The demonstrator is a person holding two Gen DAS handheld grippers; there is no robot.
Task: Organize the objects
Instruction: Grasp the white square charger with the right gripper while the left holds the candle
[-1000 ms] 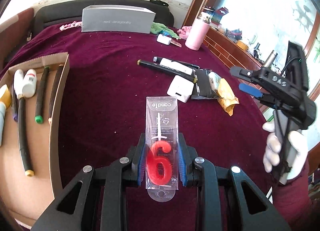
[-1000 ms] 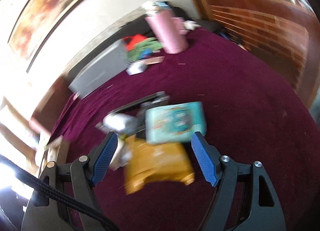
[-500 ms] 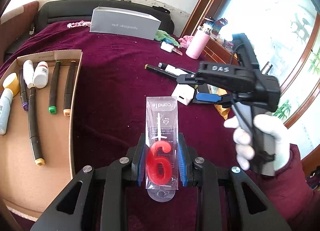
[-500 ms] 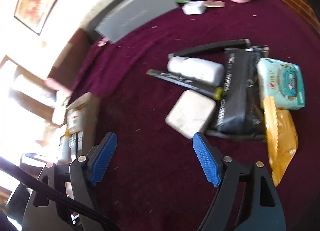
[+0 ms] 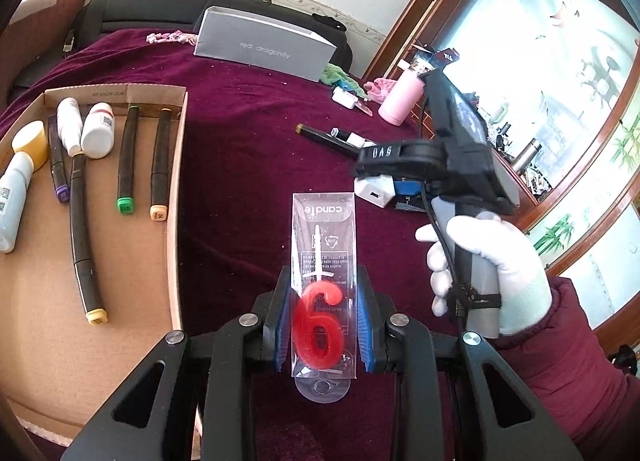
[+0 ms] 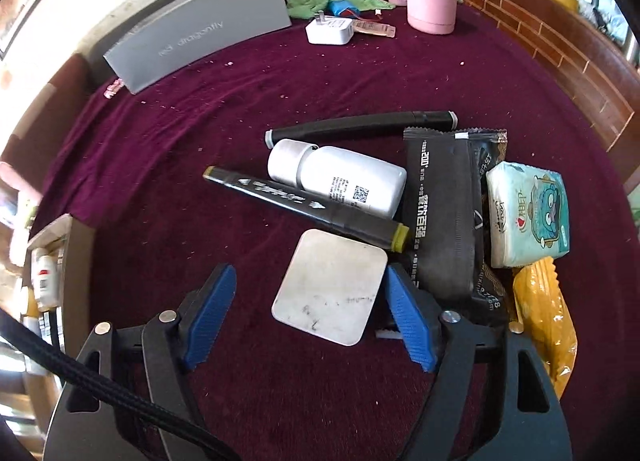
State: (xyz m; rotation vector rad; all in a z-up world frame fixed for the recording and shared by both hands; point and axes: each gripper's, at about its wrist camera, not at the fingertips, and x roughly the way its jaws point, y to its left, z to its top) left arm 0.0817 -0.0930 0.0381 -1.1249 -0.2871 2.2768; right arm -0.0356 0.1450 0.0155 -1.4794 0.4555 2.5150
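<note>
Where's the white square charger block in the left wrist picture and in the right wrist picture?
Left wrist: white charger block, right of centre, partly hidden under the right claw.
Right wrist: bottom centre, between the open claw's blue pads.
Shared landmark: grey box.

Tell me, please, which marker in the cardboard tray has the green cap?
The green-capped marker is second from the tray's right wall, between the long yellow-capped marker and the orange-capped marker.

We see bright daylight from the overexposed window (image 5: 560, 73); both sharp fisheye views curve and darken at the edges.
</note>
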